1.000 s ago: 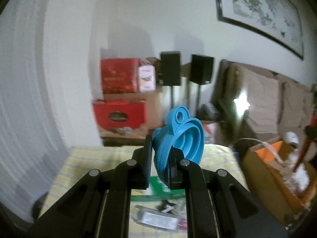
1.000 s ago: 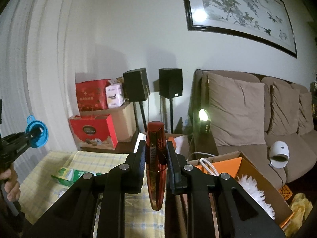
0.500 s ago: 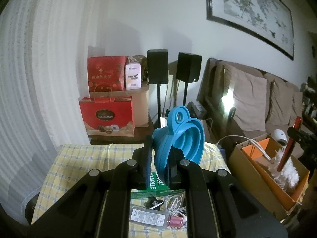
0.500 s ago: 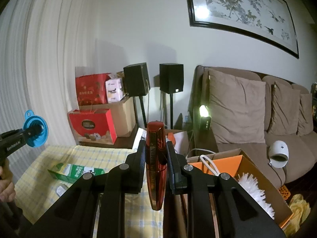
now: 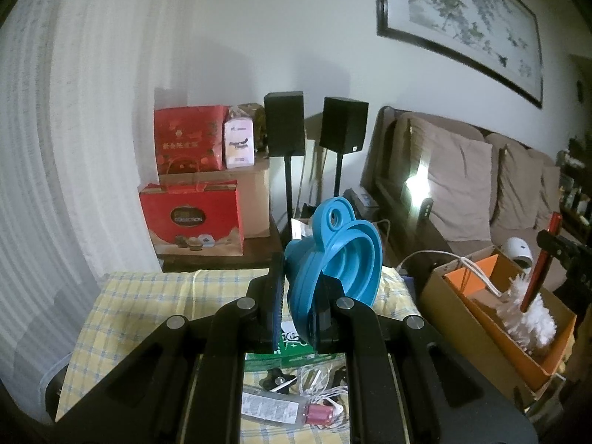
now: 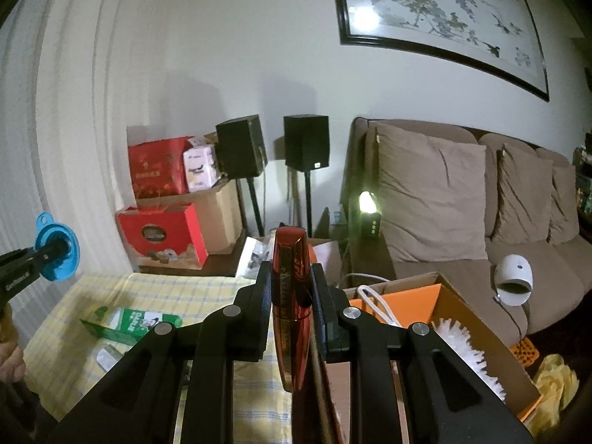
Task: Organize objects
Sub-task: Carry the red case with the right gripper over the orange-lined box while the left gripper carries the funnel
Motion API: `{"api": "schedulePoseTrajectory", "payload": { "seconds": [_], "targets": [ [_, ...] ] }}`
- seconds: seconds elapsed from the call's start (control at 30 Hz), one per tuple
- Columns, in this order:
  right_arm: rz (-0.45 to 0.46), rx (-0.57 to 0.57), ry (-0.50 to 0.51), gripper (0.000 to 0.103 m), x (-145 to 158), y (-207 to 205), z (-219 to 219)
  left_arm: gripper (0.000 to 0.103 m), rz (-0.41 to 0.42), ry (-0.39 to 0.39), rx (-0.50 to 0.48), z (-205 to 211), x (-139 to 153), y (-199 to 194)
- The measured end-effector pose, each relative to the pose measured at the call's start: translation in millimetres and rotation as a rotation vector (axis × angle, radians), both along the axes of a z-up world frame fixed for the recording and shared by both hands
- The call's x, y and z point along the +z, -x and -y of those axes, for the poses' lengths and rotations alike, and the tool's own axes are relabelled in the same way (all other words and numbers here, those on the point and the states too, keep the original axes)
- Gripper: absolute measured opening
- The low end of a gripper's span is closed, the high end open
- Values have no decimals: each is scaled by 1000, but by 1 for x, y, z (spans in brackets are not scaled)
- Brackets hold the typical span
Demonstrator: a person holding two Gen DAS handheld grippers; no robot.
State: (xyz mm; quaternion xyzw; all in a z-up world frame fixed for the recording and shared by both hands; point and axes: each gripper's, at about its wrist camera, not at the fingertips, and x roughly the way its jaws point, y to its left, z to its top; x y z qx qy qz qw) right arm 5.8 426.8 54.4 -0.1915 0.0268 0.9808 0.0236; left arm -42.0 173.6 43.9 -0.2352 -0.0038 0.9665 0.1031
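My left gripper (image 5: 299, 281) is shut on a blue collapsible funnel (image 5: 344, 259), held up over the yellow checked table (image 5: 148, 296). The right wrist view shows the same funnel (image 6: 55, 251) at the far left, with a hand below it. My right gripper (image 6: 290, 288) is shut on a glossy red mascara tube (image 6: 292, 296), which stands upright between the pads. It hovers beside an open cardboard box (image 6: 462, 296) holding an orange bag and a white brush. In the left wrist view the red tube (image 5: 544, 259) hangs over that box (image 5: 444, 307).
A green carton (image 6: 129, 322), a clear bottle (image 5: 273, 409) and white earphones (image 5: 318, 381) lie on the table. Red gift boxes (image 5: 192, 218) and two black speakers (image 5: 285, 129) stand behind it. A brown sofa (image 6: 462, 203) fills the right side.
Both grippers keep their holds and hardly move. The left wrist view was blurred a second ago and is sharp now, with the room sitting a little further left in it.
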Motion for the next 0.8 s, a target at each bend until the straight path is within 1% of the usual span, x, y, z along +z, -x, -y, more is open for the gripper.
{"api": "schedulePoseTrajectory", "payload": {
  "seconds": [0.27, 0.53, 0.8],
  "targets": [
    [-2, -25, 15, 19, 2, -3, -12, 11, -9, -13, -26, -10, 6, 0],
    [-1, -24, 10, 19, 3, -5, -12, 11, -4, -2, -51, -19, 5, 1],
    [6, -25, 3, 19, 3, -6, -13, 11, 2, -15, -73, -28, 8, 3]
  ]
}}
